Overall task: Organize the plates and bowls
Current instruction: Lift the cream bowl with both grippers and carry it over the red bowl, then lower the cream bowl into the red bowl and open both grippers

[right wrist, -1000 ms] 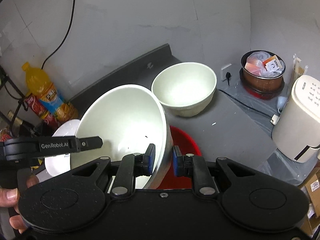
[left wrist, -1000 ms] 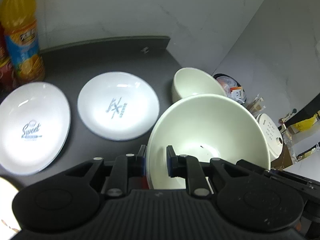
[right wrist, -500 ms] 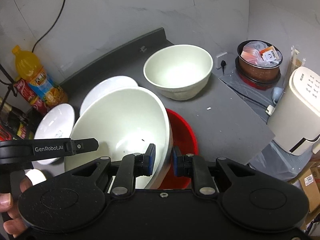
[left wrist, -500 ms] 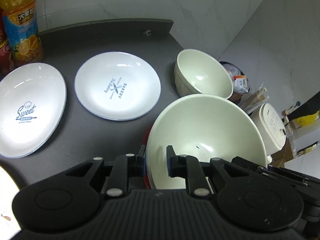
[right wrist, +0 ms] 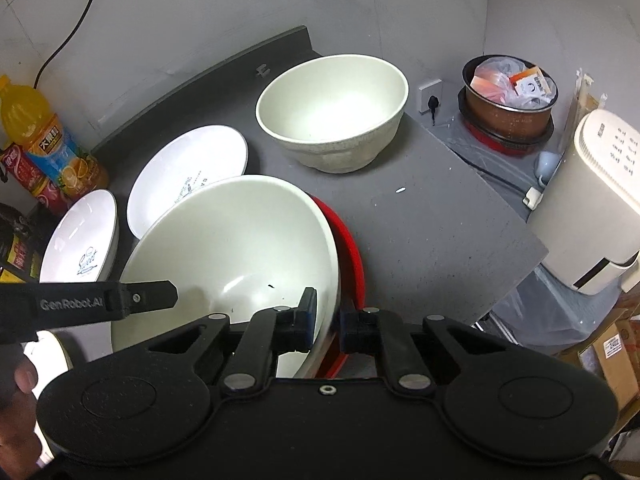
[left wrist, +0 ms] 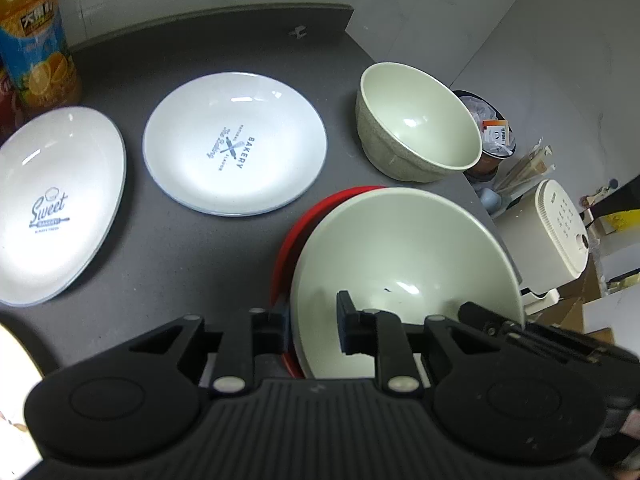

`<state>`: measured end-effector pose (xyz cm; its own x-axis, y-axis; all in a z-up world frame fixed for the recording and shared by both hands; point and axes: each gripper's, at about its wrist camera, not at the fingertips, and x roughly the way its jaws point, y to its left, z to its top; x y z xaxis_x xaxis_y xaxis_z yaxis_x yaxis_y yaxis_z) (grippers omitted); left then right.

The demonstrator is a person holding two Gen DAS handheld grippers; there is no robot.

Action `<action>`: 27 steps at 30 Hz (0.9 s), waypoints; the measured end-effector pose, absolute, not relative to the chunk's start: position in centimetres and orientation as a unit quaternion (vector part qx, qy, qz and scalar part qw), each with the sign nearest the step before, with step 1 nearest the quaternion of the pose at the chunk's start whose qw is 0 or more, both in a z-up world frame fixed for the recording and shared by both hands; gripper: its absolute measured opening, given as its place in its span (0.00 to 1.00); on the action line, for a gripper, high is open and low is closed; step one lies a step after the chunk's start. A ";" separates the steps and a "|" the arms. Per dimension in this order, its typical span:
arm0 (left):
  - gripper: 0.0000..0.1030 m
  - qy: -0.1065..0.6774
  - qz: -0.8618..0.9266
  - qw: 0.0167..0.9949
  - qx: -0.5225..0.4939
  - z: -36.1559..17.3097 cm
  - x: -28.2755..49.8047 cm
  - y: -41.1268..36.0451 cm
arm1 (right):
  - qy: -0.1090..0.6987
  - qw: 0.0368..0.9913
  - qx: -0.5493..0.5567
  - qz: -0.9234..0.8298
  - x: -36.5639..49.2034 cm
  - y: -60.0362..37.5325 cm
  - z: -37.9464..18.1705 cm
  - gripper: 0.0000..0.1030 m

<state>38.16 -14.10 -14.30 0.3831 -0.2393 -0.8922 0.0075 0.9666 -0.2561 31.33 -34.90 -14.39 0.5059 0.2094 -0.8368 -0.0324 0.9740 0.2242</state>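
Two hand-held grippers grasp one large cream bowl (left wrist: pixel 404 256) by opposite sides of its rim, above a dark grey countertop (left wrist: pixel 168 256). Left gripper (left wrist: pixel 312 322): its jaws straddle the bowl's near rim, one finger inside the bowl and one outside, and they are opening slightly; whether the pads press the rim cannot be told. Right gripper (right wrist: pixel 327 318): its jaws are narrow and closing, with the bowl's rim pinched between the blue-padded fingers. The large bowl sits tilted inside a red bowl (right wrist: pixel 352 256), whose rim shows as a crescent beside it. Beyond them, near the counter's back corner, a smaller cream bowl (right wrist: pixel 332 116) stands upright and apart from the pair. To the left lie two white plates side by side: one printed "BAKERY" (left wrist: pixel 236 144), one printed "Sweet" (left wrist: pixel 52 204). An orange drink bottle (right wrist: pixel 44 140) stands against the wall behind the plates. Off the counter's far edge are a white appliance (right wrist: pixel 600 200) and a brown pot (right wrist: pixel 508 100) holding plastic packets.
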 end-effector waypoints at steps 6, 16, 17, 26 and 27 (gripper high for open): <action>0.22 0.564 -0.073 0.816 -0.101 -13.7 38.4 -14.0 | 0.494 0.861 0.092 0.075 31.7 -35.0 -14.7 0.11; 0.38 0.541 -0.070 0.834 -0.084 -11.9 38.5 -13.9 | 0.503 0.853 0.109 0.088 32.5 -35.7 -14.8 0.21; 0.40 0.539 -0.071 0.835 -0.081 -11.8 38.5 -14.1 | 0.502 0.852 0.116 0.093 32.5 -36.0 -14.5 0.25; 0.53 0.521 -0.060 0.849 -0.064 -10.9 39.4 -15.9 | 0.465 0.871 0.095 0.125 32.1 -36.6 -11.9 0.45; 0.53 0.519 -0.060 0.850 -0.062 -10.9 39.6 -16.2 | 0.462 0.872 0.095 0.128 32.2 -36.7 -11.8 0.45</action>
